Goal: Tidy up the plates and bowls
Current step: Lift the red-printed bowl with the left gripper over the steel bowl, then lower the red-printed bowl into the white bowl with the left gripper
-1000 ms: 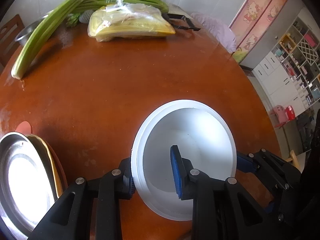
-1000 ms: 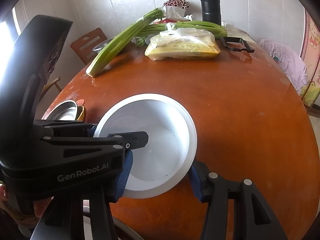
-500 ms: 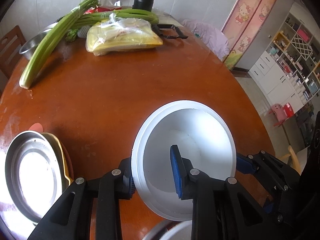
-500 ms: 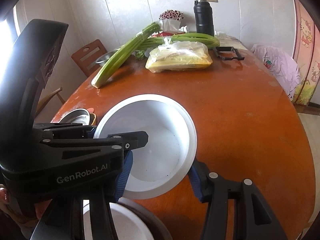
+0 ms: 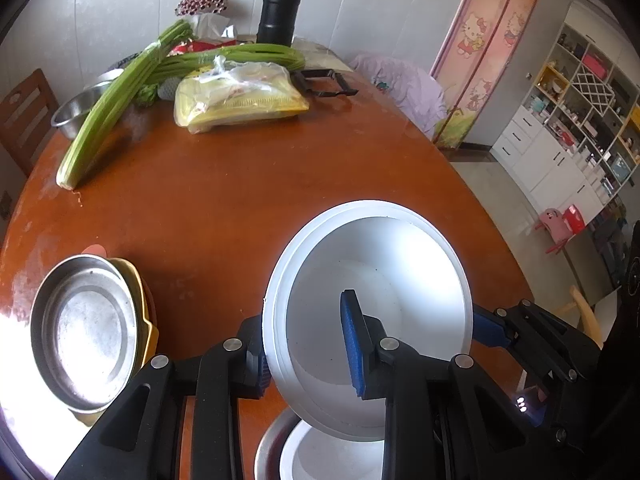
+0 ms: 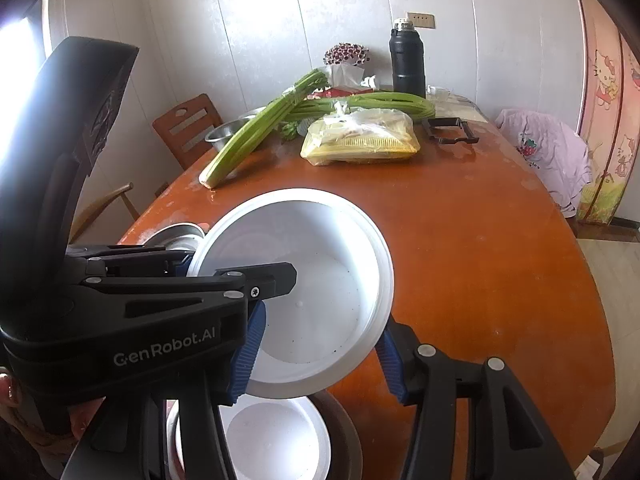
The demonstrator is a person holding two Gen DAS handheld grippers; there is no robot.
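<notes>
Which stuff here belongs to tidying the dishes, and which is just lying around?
Job: white bowl held by left gripper; second white bowl beneath; steel plate stack.
Lying about: celery, bagged food, black flask, steel basin.

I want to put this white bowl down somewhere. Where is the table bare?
Bare: the table's middle, between the yellow bag and the white bowl, and the right side. Crowded: the far edge with celery and flask, and the near-left steel plate stack.

Left gripper clamped shut, right gripper spread wide
</notes>
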